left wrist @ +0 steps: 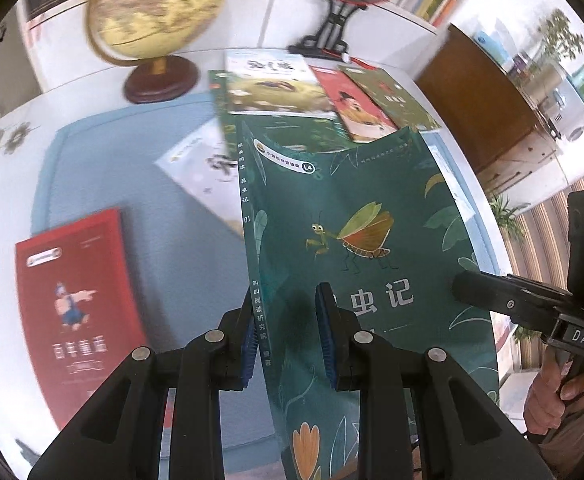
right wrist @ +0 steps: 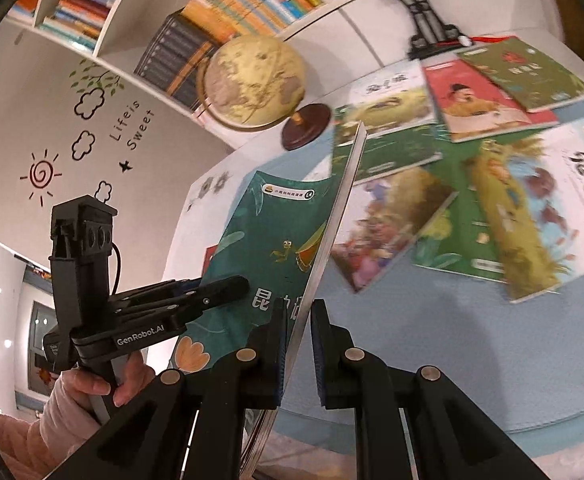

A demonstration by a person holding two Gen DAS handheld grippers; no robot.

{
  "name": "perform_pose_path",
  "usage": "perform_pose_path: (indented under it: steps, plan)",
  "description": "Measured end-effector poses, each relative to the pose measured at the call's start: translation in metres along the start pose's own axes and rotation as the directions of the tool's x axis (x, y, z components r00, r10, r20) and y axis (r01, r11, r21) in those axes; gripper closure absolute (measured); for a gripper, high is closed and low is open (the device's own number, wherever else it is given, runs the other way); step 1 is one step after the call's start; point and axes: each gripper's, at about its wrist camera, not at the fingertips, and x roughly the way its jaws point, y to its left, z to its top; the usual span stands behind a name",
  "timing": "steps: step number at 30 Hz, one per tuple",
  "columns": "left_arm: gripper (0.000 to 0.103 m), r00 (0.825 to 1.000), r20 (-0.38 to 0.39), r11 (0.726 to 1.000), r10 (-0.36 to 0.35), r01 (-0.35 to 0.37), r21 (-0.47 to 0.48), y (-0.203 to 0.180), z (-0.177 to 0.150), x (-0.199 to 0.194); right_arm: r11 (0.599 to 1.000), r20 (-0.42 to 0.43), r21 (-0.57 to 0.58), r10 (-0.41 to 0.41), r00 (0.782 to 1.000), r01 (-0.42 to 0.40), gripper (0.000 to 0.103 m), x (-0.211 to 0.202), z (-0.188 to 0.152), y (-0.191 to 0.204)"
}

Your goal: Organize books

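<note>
We hold the green book (left wrist: 355, 240) in the air above the blue mat (left wrist: 132, 168). Our left gripper (left wrist: 288, 332) is clamped on its spine edge and our right gripper (right wrist: 295, 344) on the page edge. The cover bends between them, so it can slip or crease. The red book (left wrist: 76, 304) lies at 9 o'clock, the globe (left wrist: 156, 8) at 11.
</note>
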Motion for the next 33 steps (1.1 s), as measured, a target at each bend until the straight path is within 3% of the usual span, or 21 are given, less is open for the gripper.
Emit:
perform_pose_path:
  steps: [20, 27, 33]
  plan:
    - [0.081, 0.998, 0.021, 0.976, 0.055, -0.049, -0.212, 0.183, -0.038, -0.029, 0.991, -0.175, -0.128, 0.009, 0.985, -0.032, 0.091, 0.163, 0.013, 0.125]
    - [0.081, 0.998, -0.032, 0.952, 0.05, -0.057, -0.302, 0.23, -0.056, -0.009, 0.992, -0.246, -0.122, -0.009, 0.969, -0.022, 0.091, 0.215, 0.012, 0.131]
    - [0.081, 0.997, -0.064, 0.939, 0.035, -0.054, -0.339, 0.248, -0.065, 0.0, 0.997, -0.303, -0.075, -0.046, 0.952, 0.025, 0.091, 0.242, -0.002, 0.118]
